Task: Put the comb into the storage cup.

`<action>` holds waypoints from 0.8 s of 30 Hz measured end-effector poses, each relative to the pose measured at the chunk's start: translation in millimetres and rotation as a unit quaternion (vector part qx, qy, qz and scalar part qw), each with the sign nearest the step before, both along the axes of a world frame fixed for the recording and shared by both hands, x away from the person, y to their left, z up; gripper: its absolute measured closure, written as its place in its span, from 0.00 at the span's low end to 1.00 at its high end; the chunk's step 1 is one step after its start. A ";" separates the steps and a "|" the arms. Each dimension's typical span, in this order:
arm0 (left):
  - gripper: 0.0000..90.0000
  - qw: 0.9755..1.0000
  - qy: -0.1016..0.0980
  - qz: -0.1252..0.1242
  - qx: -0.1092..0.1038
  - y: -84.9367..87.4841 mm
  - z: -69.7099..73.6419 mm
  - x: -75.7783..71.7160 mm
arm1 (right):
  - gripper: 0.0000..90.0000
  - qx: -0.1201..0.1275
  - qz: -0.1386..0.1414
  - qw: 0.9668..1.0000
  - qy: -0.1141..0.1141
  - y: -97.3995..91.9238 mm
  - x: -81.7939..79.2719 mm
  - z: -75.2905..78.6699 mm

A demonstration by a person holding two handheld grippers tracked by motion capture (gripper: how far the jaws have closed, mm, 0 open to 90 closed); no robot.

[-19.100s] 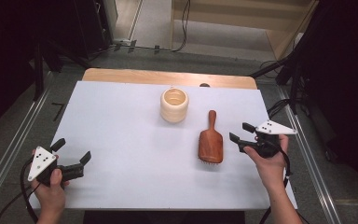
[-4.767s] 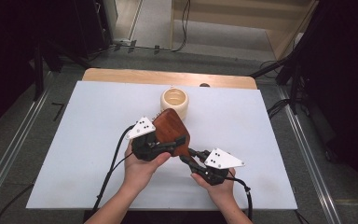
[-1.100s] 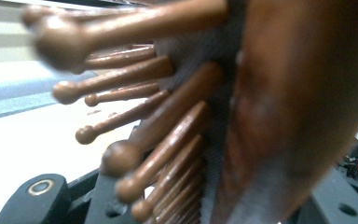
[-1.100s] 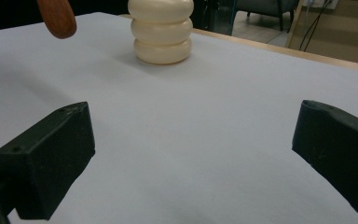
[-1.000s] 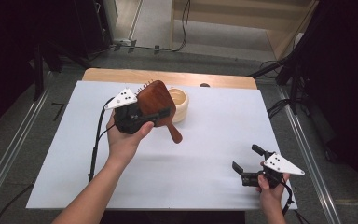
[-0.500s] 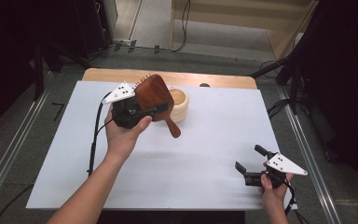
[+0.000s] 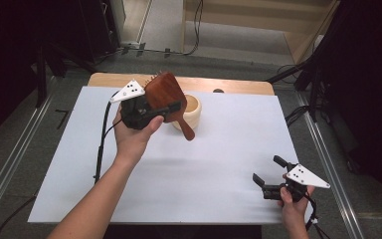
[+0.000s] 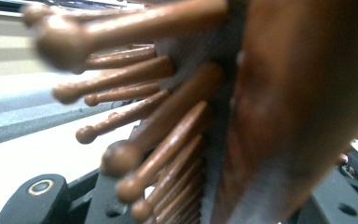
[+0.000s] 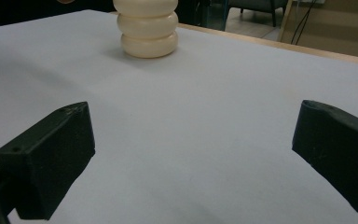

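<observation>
Left claw (image 7: 166,107) clamped on wooden hairbrush (image 7: 163,92), held aloft beside cream cup (image 7: 191,110) near worktop (image 7: 229,149) far edge. Right claw (image 7: 267,173) wide open, empty, near right corner. Step judged: carrying brush to cup; next needs handle-down lowering into opening.

A white-topped bench (image 7: 189,169) with a wooden far edge; a cream ribbed cup (image 7: 191,112) stands on it, just beside the left hand-held gripper (image 7: 146,110).

Glossy, dark reddish wood on the hairbrush (image 7: 165,94), round-tipped wooden pins (image 8: 135,116). Smooth, matt cream on the ribbed cup (image 9: 145,29). Matt white sheet (image 7: 204,164) over pale wooden table (image 7: 238,85). Matt black plastic-looking jaws.
</observation>
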State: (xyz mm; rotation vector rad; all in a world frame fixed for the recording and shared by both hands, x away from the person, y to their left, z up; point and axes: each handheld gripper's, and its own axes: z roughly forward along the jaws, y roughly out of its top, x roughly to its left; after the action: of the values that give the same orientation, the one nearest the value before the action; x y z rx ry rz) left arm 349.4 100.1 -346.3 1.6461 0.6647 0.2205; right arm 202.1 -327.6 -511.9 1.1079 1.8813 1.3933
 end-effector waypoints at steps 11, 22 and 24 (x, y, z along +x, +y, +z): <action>0.65 1.000 -0.005 0.008 0.005 -2.3 6.3 9.0 | 0.00 -0.002 0.004 1.000 0.002 1.4 0.4 -0.8; 0.65 1.000 -0.010 0.014 0.007 -4.4 11.2 17.1 | 0.00 -0.002 0.006 1.000 0.003 1.1 0.7 -1.3; 0.65 1.000 -0.011 0.016 0.007 -4.8 11.5 19.1 | 0.00 -0.001 0.007 1.000 0.003 1.1 0.8 -1.4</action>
State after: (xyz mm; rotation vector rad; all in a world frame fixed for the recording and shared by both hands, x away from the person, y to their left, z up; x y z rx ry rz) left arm 368.6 95.3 -334.8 1.6447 0.6739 0.2664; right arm 202.8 -326.4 -513.3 1.1017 1.8979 1.3954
